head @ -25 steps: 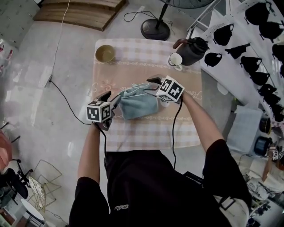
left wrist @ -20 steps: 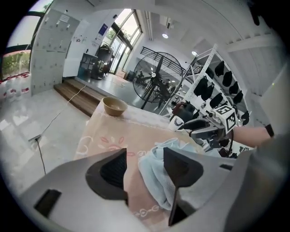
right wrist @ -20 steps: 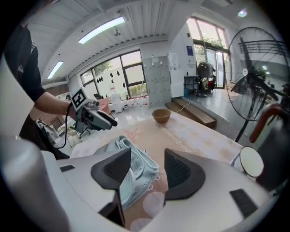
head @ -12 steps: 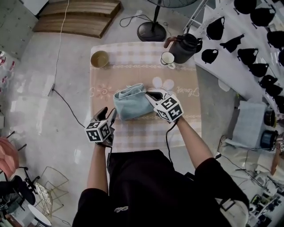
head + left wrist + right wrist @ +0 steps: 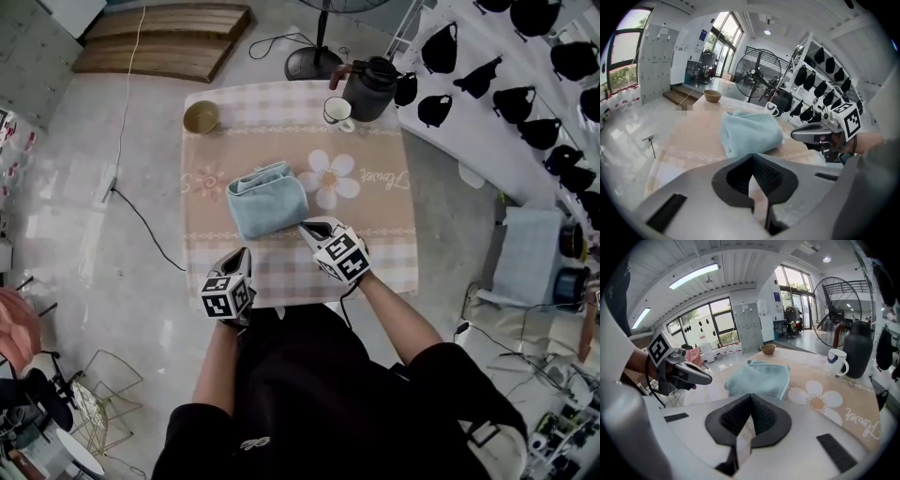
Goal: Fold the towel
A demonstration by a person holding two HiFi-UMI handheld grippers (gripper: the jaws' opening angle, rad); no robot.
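The light blue towel (image 5: 267,199) lies folded in a compact rectangle on the checked tablecloth (image 5: 375,234), left of a printed flower. Both grippers are pulled back to the table's near edge, clear of the towel. My left gripper (image 5: 241,257) is off the towel's near left corner; its jaws have just closed, and it is shut with nothing between them. My right gripper (image 5: 315,228) is just off the near right corner, shut and empty too, its jaws also just closed. The towel (image 5: 750,133) shows ahead of the left gripper (image 5: 753,159), and the towel (image 5: 759,379) shows ahead of the right gripper (image 5: 751,394).
A wooden bowl (image 5: 201,116) stands at the table's far left corner. A white mug (image 5: 337,111) and a dark kettle (image 5: 367,86) stand at the far right. Behind the table is a fan base (image 5: 314,62), and a rack of black items (image 5: 525,84) runs along the right.
Both grippers have drawn back from the towel toward the person and the table's near edge. The right gripper has left the towel's right side. The towel stays folded on the cloth.
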